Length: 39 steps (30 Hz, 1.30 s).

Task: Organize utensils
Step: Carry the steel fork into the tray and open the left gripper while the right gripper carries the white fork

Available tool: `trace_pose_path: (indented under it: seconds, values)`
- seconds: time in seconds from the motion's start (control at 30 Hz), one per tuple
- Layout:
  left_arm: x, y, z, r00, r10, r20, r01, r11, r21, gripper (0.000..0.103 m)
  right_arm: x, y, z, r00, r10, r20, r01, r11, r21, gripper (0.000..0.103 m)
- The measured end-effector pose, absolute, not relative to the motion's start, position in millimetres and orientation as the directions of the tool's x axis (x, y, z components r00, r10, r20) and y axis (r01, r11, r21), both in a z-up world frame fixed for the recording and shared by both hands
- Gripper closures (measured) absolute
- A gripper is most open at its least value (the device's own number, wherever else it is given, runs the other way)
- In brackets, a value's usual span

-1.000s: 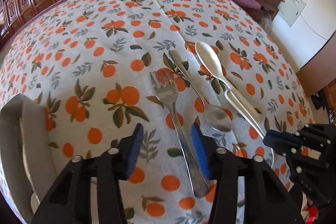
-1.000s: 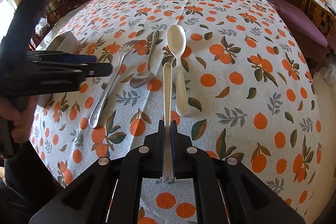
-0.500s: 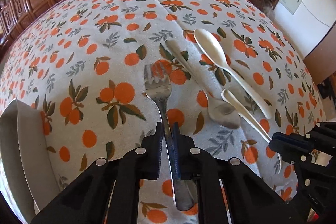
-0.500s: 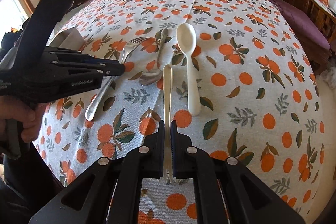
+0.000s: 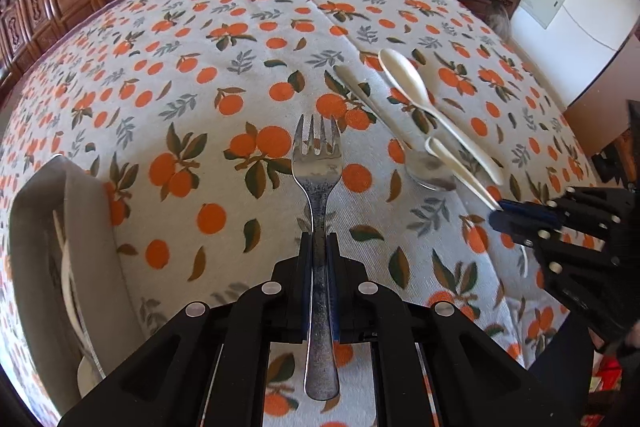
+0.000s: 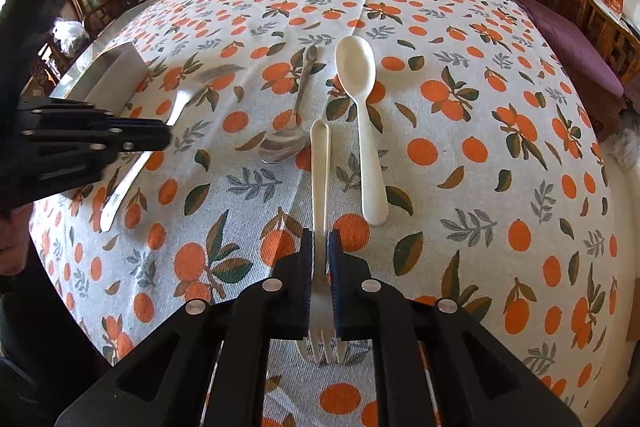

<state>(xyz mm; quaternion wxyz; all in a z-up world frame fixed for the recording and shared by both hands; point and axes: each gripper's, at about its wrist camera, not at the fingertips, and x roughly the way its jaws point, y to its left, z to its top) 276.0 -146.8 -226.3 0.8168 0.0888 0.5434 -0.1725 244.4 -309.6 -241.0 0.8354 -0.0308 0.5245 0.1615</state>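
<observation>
The left gripper (image 5: pixel 319 247) is clamped on the metal fork (image 5: pixel 318 163), the right gripper (image 6: pixel 320 247) on the white fork (image 6: pixel 321 163). Both forks hang above the counter (image 5: pixel 240 39). Keep them level, tines aligned, toward the gray tray (image 5: pixel 36 195) left of the spoons.

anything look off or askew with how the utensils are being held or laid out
The right gripper holds the white fork backwards: tines toward the camera, handle pointing away. The metal fork in the left gripper points tines forward. Nothing looks spilled or damaged.
</observation>
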Motion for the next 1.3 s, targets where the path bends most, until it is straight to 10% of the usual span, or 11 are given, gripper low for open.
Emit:
trace_pose_path:
  seconds: [1.3]
  values:
    - [229, -19, -122, 0.557, -0.237, -0.796, 0.273, 0.957, -0.094, 0.097, 219, -223, -154, 0.524, 0.341, -0.781, -0.375, 0.915, 0.147, 0.095]
